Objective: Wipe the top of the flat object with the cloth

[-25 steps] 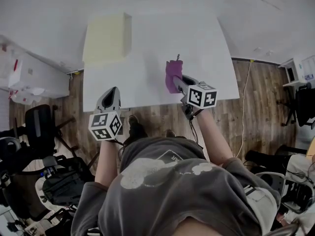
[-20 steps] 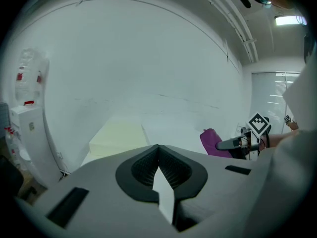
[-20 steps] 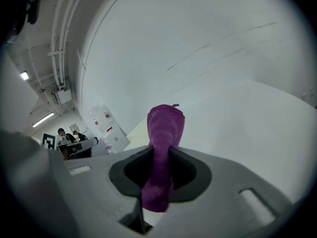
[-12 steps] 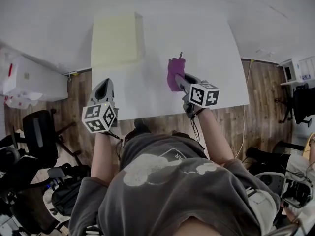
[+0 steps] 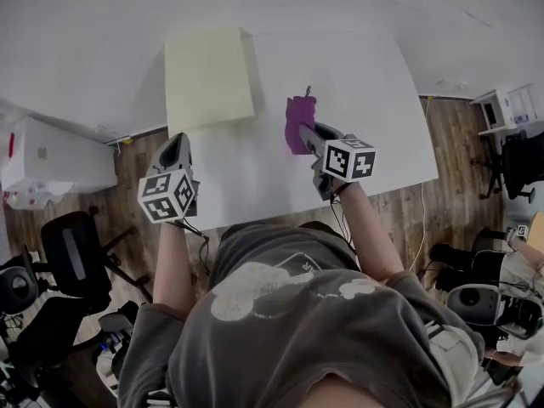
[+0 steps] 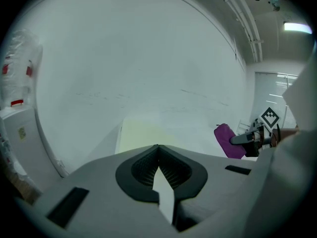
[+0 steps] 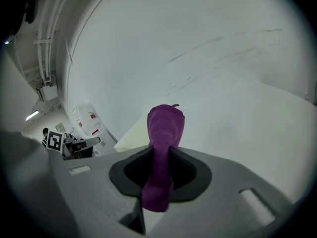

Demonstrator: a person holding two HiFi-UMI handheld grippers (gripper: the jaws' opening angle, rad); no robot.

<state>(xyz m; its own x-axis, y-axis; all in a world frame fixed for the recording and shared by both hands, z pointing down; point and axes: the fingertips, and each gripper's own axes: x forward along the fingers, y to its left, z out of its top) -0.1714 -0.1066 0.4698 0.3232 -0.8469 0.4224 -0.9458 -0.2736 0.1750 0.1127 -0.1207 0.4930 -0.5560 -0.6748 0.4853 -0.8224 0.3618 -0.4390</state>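
Pale yellow flat rectangular sheet (image 5: 208, 76), lying on the far left part of the white tabletop (image 5: 365, 92), one long side along the table's left edge. Top face bare, with nothing resting on it.

Purple terry cloth (image 5: 299, 124), bunched into a narrow roll and pinched between the two jaws of the right gripper (image 5: 309, 136). Jaws closed onto the cloth's middle, with a rounded end poking out beyond the tips and a short tail hanging back into the dark hollow behind them. Held over bare table to the right of the sheet, near its lower right corner but clearly apart from it. Contact between cloth and tabletop not possible to judge from any view. Black-and-white marker cube (image 5: 349, 160) at the rear of this gripper, towards the person.

Left gripper (image 5: 178, 143), at the table's left edge, just short of the sheet's near end and not touching it. Jaws pressed together at the tips, holding nothing, pointing towards the sheet. Second marker cube (image 5: 167, 196) behind it, above the wooden floor (image 5: 463, 151).

Beyond the table on the left, a white cabinet (image 5: 51, 155) and black office chairs (image 5: 72, 253).
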